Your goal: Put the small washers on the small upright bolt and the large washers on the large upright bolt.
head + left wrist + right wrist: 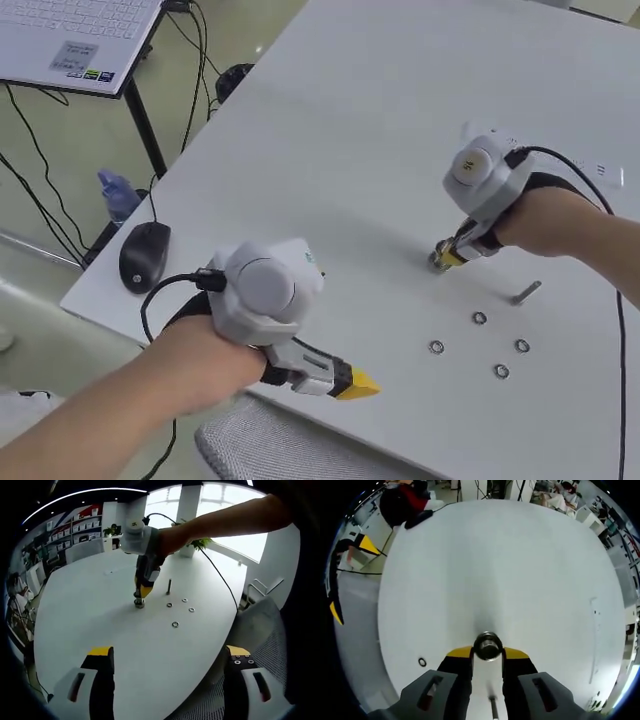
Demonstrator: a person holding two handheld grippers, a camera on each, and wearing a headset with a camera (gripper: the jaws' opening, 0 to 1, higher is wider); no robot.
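Right tool clasps large bolt; label on its housing illegible.

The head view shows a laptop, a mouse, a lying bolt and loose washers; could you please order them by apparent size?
1. laptop, even though the frame crops it
2. mouse
3. lying bolt
4. washers; the four look alike to each other
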